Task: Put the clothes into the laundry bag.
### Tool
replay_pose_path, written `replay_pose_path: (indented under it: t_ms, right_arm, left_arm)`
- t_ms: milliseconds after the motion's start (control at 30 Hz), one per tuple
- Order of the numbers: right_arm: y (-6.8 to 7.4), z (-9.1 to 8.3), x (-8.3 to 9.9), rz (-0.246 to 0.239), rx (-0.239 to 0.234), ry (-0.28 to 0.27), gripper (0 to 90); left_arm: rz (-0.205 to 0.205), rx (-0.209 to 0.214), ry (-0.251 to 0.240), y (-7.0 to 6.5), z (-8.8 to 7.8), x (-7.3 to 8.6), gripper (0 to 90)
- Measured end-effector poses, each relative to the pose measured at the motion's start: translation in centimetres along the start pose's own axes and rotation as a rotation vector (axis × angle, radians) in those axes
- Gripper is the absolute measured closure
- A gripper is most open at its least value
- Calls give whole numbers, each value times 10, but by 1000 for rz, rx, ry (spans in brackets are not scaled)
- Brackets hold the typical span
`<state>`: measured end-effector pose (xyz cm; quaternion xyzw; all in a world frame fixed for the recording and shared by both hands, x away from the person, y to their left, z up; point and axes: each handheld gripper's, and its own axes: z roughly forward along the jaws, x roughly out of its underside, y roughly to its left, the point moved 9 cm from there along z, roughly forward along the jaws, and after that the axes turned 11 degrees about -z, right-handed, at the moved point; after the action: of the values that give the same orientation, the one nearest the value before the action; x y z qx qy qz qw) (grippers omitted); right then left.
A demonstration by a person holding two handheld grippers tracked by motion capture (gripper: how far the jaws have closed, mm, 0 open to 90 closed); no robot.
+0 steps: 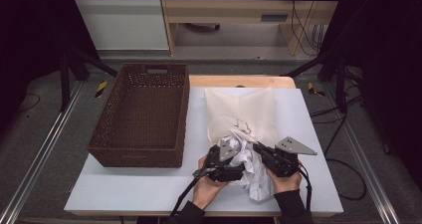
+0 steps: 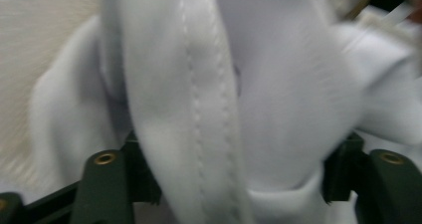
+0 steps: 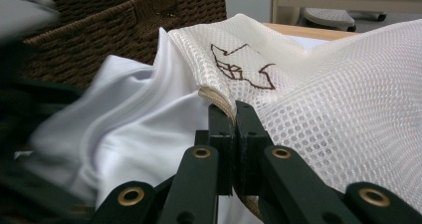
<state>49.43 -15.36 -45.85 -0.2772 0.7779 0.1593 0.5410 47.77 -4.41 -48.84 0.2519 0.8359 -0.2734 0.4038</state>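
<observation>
The mesh bag [image 3: 318, 109] rim is pinched by the right gripper [image 3: 234, 114] to keep its mouth open, while the white garment [image 2: 278, 94] lies between the spread fingers [image 2: 107, 184] of the left gripper [image 2: 239, 149] for stuffing.

I see a table [image 1: 149, 184] with a pale, flat top; a strip of bare wood shows along its far edge. Three things lie directly on it. On the left half stands a dark brown woven basket [image 1: 142, 115], rectangular, with a cut-out handle in its far wall. Just to its right, apart from it, lies a cream mesh laundry bag [image 1: 241, 112], flat, bearing a small brown emblem near its near end. At the bag's near end a crumpled white garment [image 1: 251, 167] rests on the table, touching the bag's mouth and reaching toward the near edge.
</observation>
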Motion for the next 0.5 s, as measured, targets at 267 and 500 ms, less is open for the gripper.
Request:
replay_pose_path:
  t_ms: [267,500]
  right_arm:
    - [6,4,-1,-12,-10,8,880]
    - [10,0,-9,-11,-25,-26,881]
  left_arm:
    - [7,51,-57,-4,-4,-11,583]
    - [90,22,-3,-26,14,-16,768]
